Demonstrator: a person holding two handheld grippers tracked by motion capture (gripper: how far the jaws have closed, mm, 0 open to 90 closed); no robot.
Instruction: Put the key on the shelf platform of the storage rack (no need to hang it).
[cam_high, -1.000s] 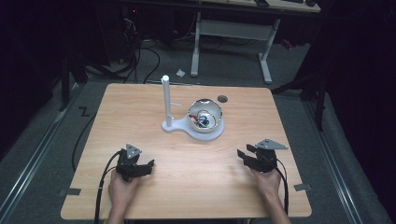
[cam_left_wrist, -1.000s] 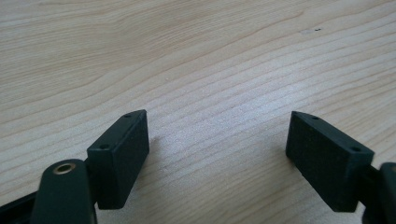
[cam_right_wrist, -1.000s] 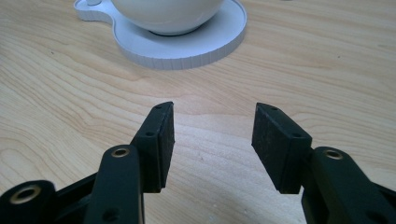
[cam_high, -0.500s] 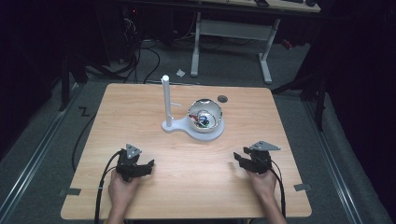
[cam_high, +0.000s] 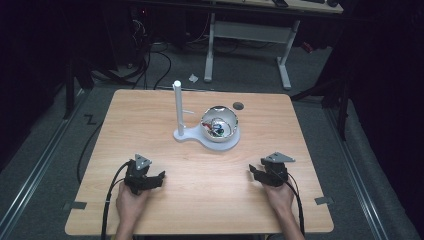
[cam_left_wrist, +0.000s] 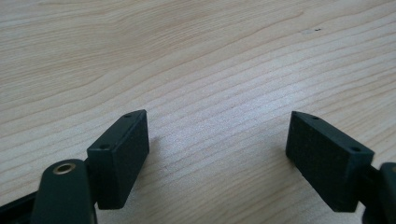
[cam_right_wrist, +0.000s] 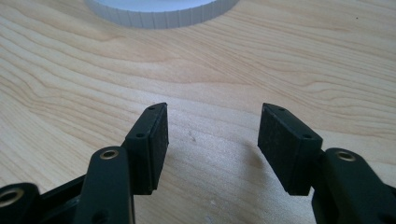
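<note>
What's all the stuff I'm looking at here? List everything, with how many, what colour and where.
table: one, light wood, middle of the high view.
white stand: one, round base at the table's middle, carrying the bowl.
post: one, white, upright at the left of the stand.
bowl: one, shiny metal, on the stand, with small coloured bits inside, too small to tell.
dark round spot: one, on the table behind the bowl.
desk frame: one, white, on the floor beyond the table.
cables: several, black, on the floor at far left.
left gripper: one, black, near left of the table, jaws open on nothing.
right gripper: one, black, near right, jaws just opening, nothing between them.
hands: two, at the near edge.
</note>
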